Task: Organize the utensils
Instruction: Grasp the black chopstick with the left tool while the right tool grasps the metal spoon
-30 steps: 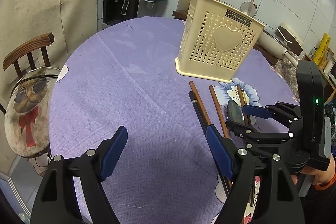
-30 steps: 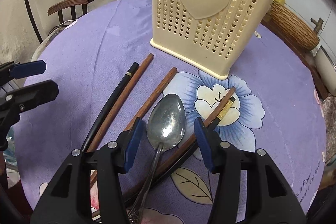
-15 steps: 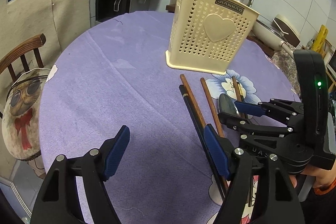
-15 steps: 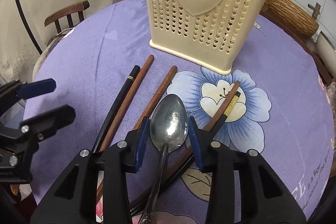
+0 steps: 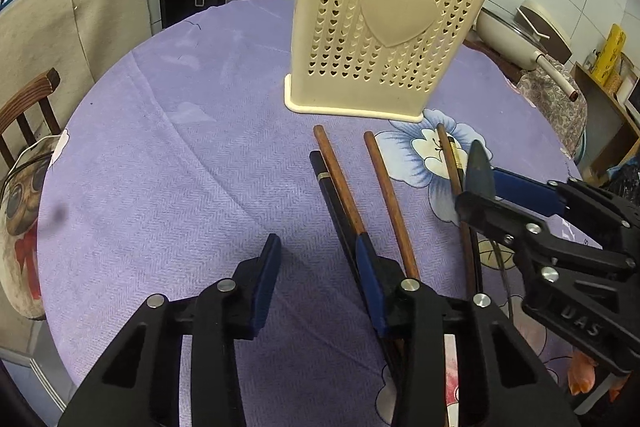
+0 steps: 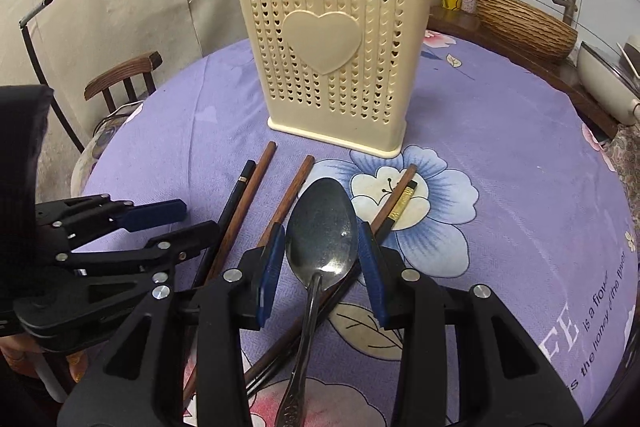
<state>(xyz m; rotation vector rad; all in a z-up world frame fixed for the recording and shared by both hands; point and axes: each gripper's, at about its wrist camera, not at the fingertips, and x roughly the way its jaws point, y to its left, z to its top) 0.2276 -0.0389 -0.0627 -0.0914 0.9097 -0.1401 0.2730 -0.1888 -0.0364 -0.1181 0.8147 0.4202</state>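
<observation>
A cream plastic utensil holder [image 6: 334,63] with a heart stands on the purple tablecloth; it also shows in the left wrist view [image 5: 380,39]. Several brown and black chopsticks [image 6: 256,187] lie in front of it. My right gripper [image 6: 322,259] is shut on a metal spoon [image 6: 322,227], pads against the bowl's sides, lifted slightly off the cloth. In the left wrist view the spoon [image 5: 478,169] shows edge-on in the right gripper [image 5: 486,187]. My left gripper [image 5: 316,267] is open and empty, its right finger over the chopsticks [image 5: 340,187].
A wooden chair [image 6: 124,79] stands at the table's left edge. A woven basket [image 6: 524,27] and a pot [image 5: 516,39] sit on a counter behind the table. Utensils stick up inside the holder.
My right gripper closed on the spoon's bowl and raised it slightly. My left gripper narrowed a little and moved closer to the holder.
</observation>
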